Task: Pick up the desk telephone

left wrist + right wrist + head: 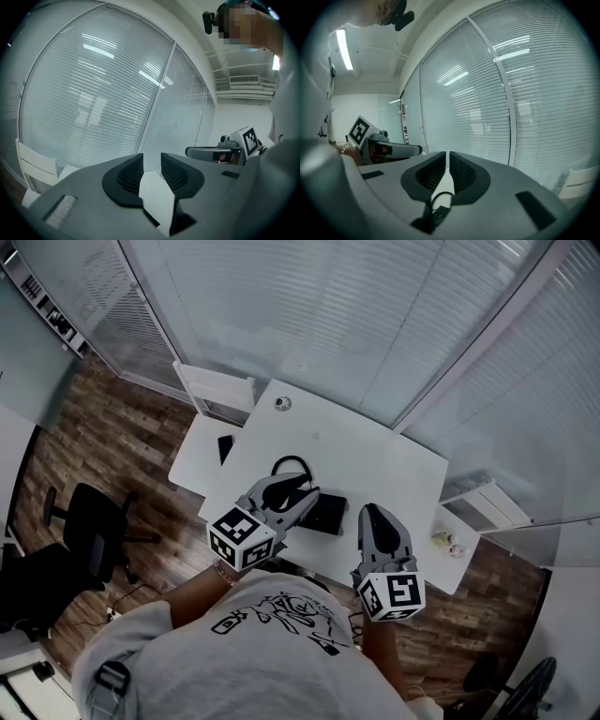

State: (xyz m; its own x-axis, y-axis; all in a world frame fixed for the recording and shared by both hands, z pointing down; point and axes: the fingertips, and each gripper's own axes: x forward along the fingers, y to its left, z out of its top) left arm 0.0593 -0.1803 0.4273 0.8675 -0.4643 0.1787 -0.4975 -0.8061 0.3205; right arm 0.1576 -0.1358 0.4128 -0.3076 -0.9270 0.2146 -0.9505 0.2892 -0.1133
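Observation:
The black desk telephone (330, 515) lies near the front edge of the white desk (375, 456), and its cord (291, 463) loops behind it. My left gripper (307, 501) hovers just left of the phone, shut with nothing between its fingers. My right gripper (369, 514) hangs just right of the phone, also shut and empty. In the left gripper view the left gripper (151, 161) points level over the desk toward the window blinds. In the right gripper view the right gripper (448, 164) points the same way, with a bit of black cord (437, 200) showing below its jaws.
A low white side table (192, 460) with a small black item (225, 447) adjoins the desk's left, a white chair (220, 390) behind it. A black office chair (89, 521) stands on the wood floor. Small items (445, 540) sit at the desk's right end. Glass walls with blinds surround the desk.

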